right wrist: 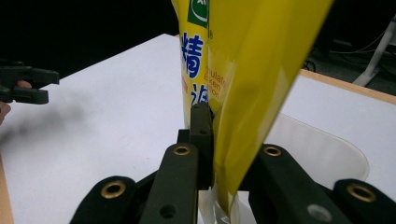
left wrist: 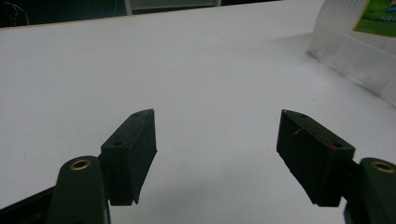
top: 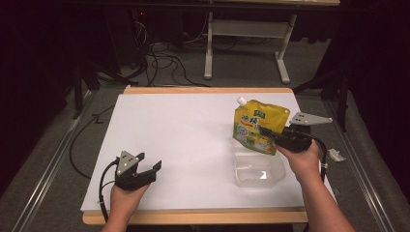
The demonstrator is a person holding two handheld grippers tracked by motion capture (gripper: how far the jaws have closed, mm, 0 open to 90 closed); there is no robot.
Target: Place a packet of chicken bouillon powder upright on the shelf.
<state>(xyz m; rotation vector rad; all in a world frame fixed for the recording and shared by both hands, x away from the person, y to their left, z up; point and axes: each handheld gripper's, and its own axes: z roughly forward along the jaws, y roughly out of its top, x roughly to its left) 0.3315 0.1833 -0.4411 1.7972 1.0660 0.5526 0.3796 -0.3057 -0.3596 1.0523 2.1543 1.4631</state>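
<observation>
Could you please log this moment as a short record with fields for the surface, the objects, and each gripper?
surface: white table with a wooden edge
pouch: yellow spouted pouch, upright, held above the container
container: clear plastic container, on the table at the right
left gripper: left gripper, jaws apart, holding nothing, low over the table's near left
right gripper: right gripper, shut on the pouch's side

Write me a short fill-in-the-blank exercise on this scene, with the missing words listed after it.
1. The right gripper is shut on a ____ spouted pouch.
2. The pouch hangs above a clear plastic ____.
3. The left gripper rests with its jaws ____ and nothing between them.
4. The spout's cap is ____ in colour.

Missing words: yellow; container; open; white
</observation>
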